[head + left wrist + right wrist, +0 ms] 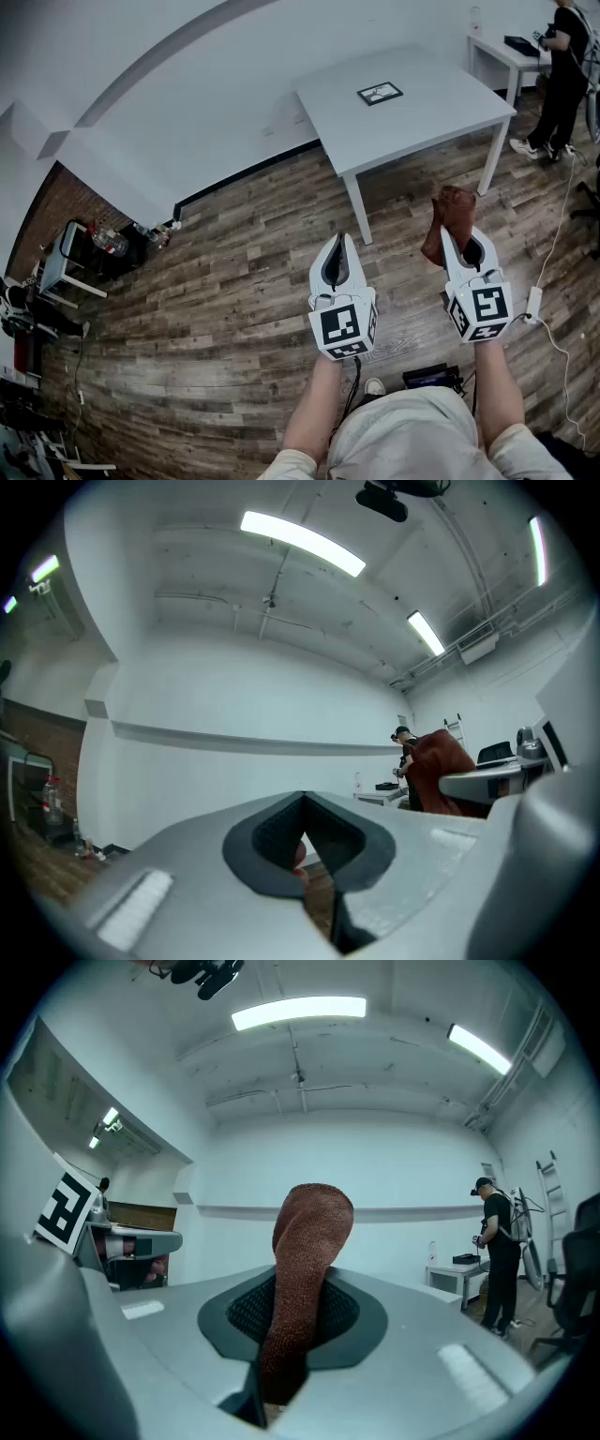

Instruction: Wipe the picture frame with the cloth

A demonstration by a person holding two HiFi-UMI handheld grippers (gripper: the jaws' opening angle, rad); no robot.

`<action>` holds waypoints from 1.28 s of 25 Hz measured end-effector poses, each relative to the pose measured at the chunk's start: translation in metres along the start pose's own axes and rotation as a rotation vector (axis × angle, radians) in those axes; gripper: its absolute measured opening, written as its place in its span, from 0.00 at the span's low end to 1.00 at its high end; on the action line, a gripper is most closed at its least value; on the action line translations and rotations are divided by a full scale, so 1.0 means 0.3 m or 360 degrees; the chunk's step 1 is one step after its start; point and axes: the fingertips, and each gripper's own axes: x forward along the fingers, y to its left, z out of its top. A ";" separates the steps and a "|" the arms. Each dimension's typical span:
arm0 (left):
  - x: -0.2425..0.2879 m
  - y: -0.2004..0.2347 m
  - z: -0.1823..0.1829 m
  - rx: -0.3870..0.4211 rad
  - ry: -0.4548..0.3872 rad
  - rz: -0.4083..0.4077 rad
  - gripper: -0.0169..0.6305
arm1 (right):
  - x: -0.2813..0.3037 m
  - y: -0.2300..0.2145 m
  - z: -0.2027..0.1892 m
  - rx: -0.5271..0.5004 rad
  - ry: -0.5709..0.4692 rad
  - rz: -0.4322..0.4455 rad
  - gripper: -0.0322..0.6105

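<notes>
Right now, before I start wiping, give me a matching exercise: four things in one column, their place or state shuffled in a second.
1. cloth
2. picture frame
3. left hand-held gripper
4. person in black

A. lying flat on the white table
B. standing by the small far table
C. clamped in the right hand-held gripper
D. shut, nothing in it

Pairs: 1-C, 2-A, 3-D, 4-B.

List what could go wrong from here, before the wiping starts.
1. The cloth sticks far out of the right gripper; it could slip free while rubbing.
2. The picture frame lies loose on the table, and the left gripper is shut and empty, so the frame may slide.
</notes>
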 end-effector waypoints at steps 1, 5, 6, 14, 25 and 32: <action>-0.001 -0.001 0.004 -0.0001 -0.0002 0.0002 0.03 | 0.000 0.000 0.004 -0.0002 -0.0002 0.0003 0.19; -0.002 -0.019 0.014 0.0003 -0.0010 0.0000 0.03 | -0.007 -0.011 0.009 -0.0004 -0.0005 0.0009 0.19; -0.003 -0.027 0.015 0.0006 -0.0011 -0.0003 0.03 | -0.012 -0.017 0.009 -0.0004 -0.0005 0.0008 0.18; 0.001 -0.102 0.011 0.0023 -0.0002 -0.0017 0.03 | -0.052 -0.085 -0.003 0.0007 -0.0011 -0.0017 0.18; 0.034 -0.209 0.006 -0.0034 0.0015 0.0021 0.03 | -0.077 -0.184 -0.030 0.0035 -0.0002 0.0034 0.20; 0.084 -0.226 -0.020 -0.0027 0.0022 0.0022 0.03 | -0.037 -0.248 -0.067 0.0072 0.0026 0.0015 0.20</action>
